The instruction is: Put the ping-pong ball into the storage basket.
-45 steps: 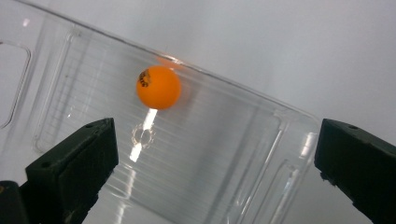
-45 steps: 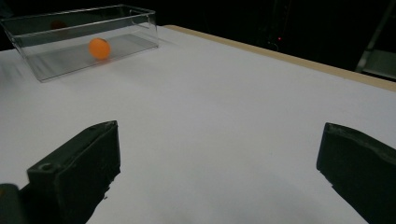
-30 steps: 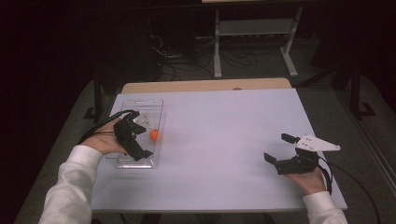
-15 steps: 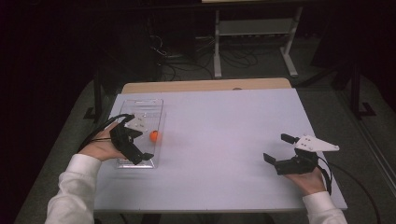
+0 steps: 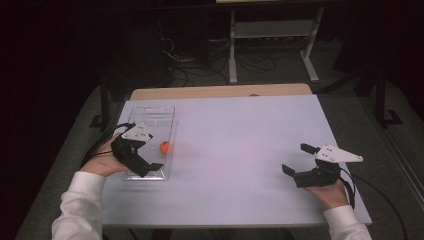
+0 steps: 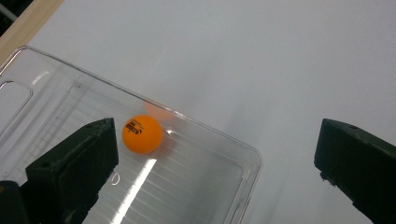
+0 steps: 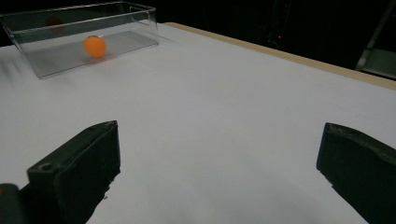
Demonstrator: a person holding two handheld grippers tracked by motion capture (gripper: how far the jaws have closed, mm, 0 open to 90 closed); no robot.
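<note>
Two grippers released; ball lies free in container.
Left gripper (image 5: 141, 155) has drawn back toward the near-left, jaws spread, off the orange ball (image 6: 142, 134), which rests inside the clear container (image 5: 170, 112) against its right wall. Right gripper (image 5: 300, 161) idles open, near-right. Deposit judged complete.

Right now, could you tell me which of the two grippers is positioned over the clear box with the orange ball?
The left gripper: it hangs open over the clear box holding the orange ball. The right gripper sits open over bare table, far across.
</note>
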